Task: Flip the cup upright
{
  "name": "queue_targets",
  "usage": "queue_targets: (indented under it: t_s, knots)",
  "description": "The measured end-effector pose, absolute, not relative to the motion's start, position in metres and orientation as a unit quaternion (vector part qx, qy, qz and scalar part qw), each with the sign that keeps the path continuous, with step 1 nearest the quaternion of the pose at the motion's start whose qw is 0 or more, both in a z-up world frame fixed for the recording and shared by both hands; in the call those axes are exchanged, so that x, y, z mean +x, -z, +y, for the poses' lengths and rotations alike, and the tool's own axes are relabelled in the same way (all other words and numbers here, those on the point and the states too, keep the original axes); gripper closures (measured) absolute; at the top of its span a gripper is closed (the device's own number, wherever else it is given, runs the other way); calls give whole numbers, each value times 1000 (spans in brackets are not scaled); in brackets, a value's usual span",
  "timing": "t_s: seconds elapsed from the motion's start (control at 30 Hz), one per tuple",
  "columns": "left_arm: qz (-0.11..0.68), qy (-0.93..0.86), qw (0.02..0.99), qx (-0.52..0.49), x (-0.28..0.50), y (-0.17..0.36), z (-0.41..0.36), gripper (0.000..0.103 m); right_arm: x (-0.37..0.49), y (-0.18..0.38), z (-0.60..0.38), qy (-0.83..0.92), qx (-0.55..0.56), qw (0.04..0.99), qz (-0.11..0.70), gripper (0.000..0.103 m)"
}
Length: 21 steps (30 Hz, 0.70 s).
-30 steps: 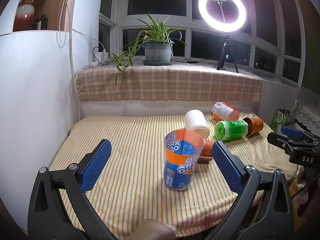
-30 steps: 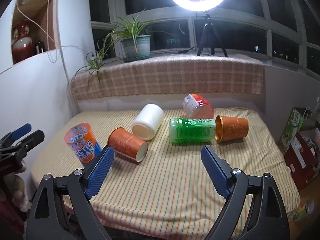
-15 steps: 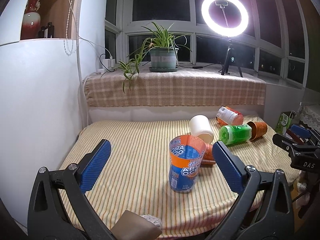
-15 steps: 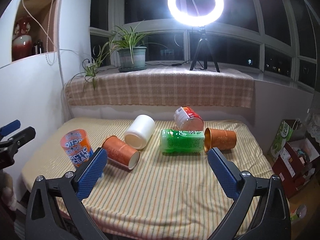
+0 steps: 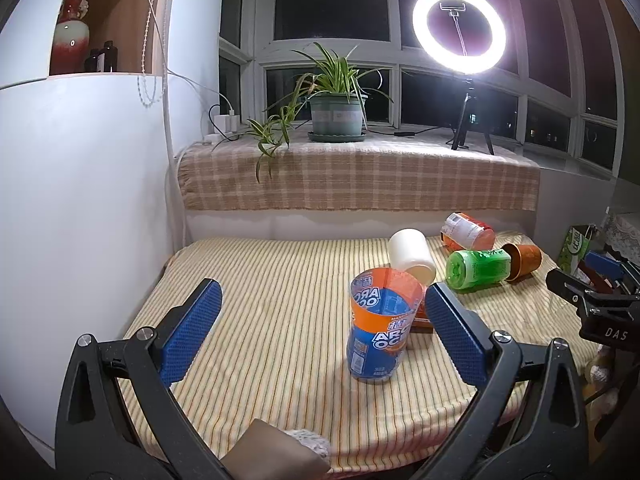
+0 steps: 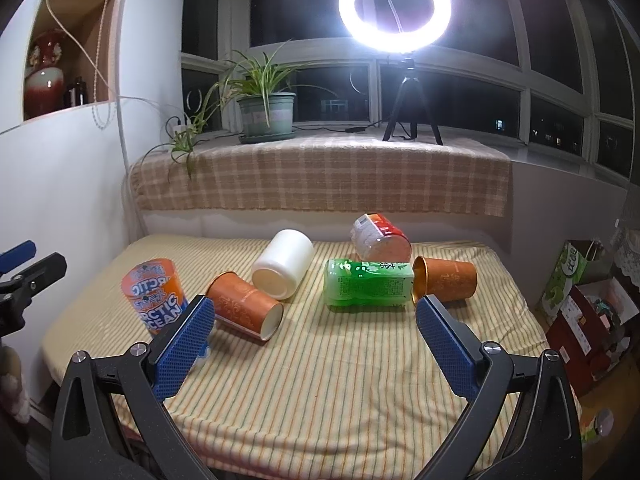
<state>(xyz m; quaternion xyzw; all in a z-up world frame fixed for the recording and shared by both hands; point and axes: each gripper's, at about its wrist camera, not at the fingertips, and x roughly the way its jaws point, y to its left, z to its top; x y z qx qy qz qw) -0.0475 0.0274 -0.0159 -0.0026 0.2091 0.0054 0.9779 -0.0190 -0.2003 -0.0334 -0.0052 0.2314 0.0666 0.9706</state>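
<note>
An orange and blue "Arctic Ocean" cup (image 5: 380, 328) stands upright near the front of the striped table (image 5: 256, 280); it also shows in the right wrist view (image 6: 156, 296). My left gripper (image 5: 320, 332) is open and empty, held back from that cup. My right gripper (image 6: 314, 344) is open and empty above the table's front. On their sides lie an orange paper cup (image 6: 244, 310), a white cup (image 6: 284, 264), a green cup (image 6: 368, 282), a second orange cup (image 6: 446, 278) and a red and white cup (image 6: 380, 236).
A checked cloth covers the window ledge (image 6: 320, 176), which holds a potted plant (image 6: 266, 112) and a ring light on a tripod (image 6: 396, 0). A white wall panel (image 5: 80, 200) borders the table's left side. Boxes and bags (image 6: 588, 304) stand on the floor at right.
Both grippers have drawn back and risen from the table, so the cups look smaller and farther. The upright cup stays standing. Both grippers remain open.
</note>
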Motion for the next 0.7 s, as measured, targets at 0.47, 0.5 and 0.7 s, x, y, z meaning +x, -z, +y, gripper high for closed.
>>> queue_targets:
  t_s: [0.47, 0.5, 0.7]
  knots:
    - [211, -12, 977, -3, -46, 16, 32, 0, -16, 38, -189, -86, -18, 967, 239, 3]
    - [212, -13, 977, -4, -45, 16, 32, 0, -16, 39, -188, -87, -20, 967, 240, 3]
    - [208, -20, 978, 3, -43, 18, 32, 0, -15, 41, -183, -92, -25, 965, 243, 3]
